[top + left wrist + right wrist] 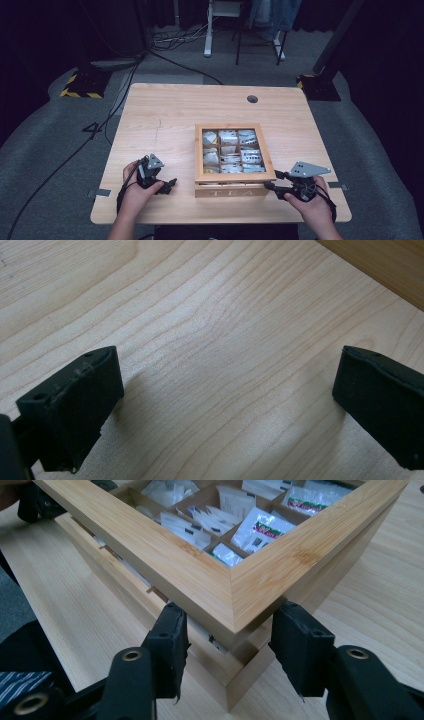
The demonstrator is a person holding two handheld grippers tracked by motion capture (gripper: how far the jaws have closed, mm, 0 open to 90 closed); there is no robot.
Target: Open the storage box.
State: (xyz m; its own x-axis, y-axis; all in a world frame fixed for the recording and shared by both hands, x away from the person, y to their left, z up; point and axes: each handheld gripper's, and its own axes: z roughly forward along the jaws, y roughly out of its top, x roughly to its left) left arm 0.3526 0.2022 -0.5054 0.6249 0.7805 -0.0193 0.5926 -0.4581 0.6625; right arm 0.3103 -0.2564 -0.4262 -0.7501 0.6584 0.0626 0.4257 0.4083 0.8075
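A wooden tea box [234, 129] with a windowed lid stands on the table's near middle, with several compartments of white tea bags [255, 527] visible through the lid. My right gripper [272, 181] sits at the box's front right corner. In the right gripper view its jaws [230, 645] straddle that corner [235, 600], and both pads lie against its two sides, just under the lid's frame. The lid shows a narrow gap above the base there. My left gripper [170, 186] rests left of the box, with its jaws [225, 405] wide open over bare wood.
The box's side [380, 265] lies just beyond the left gripper. The light wooden table [165, 110] has a cable hole [252, 99] at the back. Cables [100, 130] and a stand base with hazard stripes [82, 82] lie on the grey floor.
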